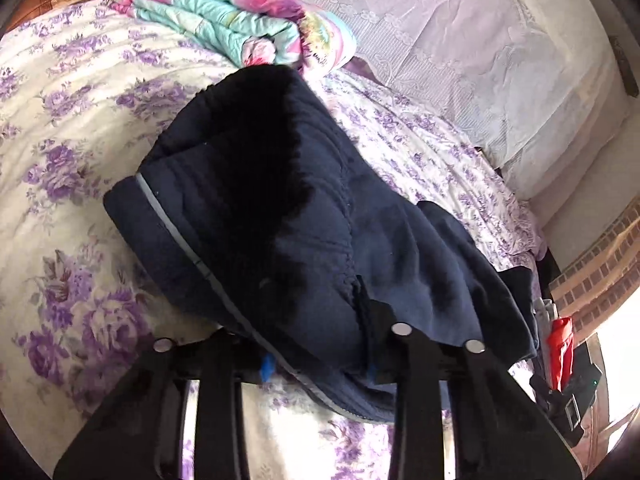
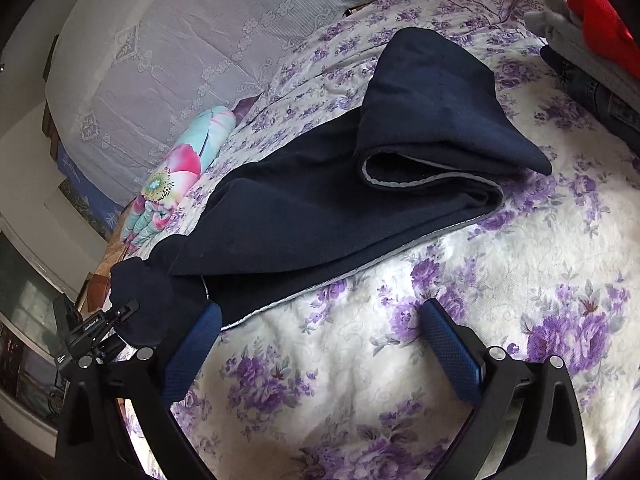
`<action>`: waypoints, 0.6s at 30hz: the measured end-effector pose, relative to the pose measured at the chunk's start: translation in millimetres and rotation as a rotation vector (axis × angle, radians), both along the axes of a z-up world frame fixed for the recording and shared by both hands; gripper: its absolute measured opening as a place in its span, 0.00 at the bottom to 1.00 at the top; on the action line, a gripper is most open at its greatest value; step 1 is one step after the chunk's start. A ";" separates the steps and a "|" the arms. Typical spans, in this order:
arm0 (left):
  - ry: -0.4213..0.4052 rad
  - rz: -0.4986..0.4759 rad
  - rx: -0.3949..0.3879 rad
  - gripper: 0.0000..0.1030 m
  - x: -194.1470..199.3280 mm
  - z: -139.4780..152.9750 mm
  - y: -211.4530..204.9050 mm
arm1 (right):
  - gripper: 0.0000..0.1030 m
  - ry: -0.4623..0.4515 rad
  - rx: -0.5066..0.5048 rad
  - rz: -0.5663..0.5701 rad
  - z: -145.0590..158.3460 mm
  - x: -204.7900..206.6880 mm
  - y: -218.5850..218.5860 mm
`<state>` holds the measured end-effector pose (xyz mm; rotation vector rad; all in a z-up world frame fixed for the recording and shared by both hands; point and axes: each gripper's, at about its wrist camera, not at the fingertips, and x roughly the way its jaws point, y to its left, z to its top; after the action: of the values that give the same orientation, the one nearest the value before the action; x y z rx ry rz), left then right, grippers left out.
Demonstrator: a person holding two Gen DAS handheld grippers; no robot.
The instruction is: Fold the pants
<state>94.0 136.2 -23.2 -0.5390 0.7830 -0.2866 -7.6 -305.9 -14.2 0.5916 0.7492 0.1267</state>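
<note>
Navy pants (image 2: 340, 200) half-folded on the floral bed (image 2: 360, 380).
Left tool (image 1: 320, 372) clamped on the pants' edge, only obvious in left view; right tool (image 2: 320, 344) wide, empty, beside the hem.

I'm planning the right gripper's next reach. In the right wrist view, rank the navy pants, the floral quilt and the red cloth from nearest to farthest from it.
1. navy pants: just ahead, edge beside the right gripper's left finger.
2. floral quilt: folded, far left, beyond the pants.
3. red cloth: top right corner, on a stack.
</note>
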 end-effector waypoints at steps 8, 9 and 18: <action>-0.144 0.045 0.028 0.22 -84.3 46.1 56.0 | 0.91 -0.021 0.052 -0.032 0.9 -13.8 -8.5; -0.142 0.085 0.013 0.22 -92.2 43.8 72.6 | 0.91 -0.021 0.053 -0.029 1.0 -14.9 -7.5; 0.007 0.171 -0.220 0.30 -96.6 -8.8 132.7 | 0.92 0.010 0.070 -0.039 0.2 -0.4 -9.4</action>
<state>-2.6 269.0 -32.0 -0.8102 0.7114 -0.2137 -8.0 -315.2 -14.0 0.6733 0.7445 0.1147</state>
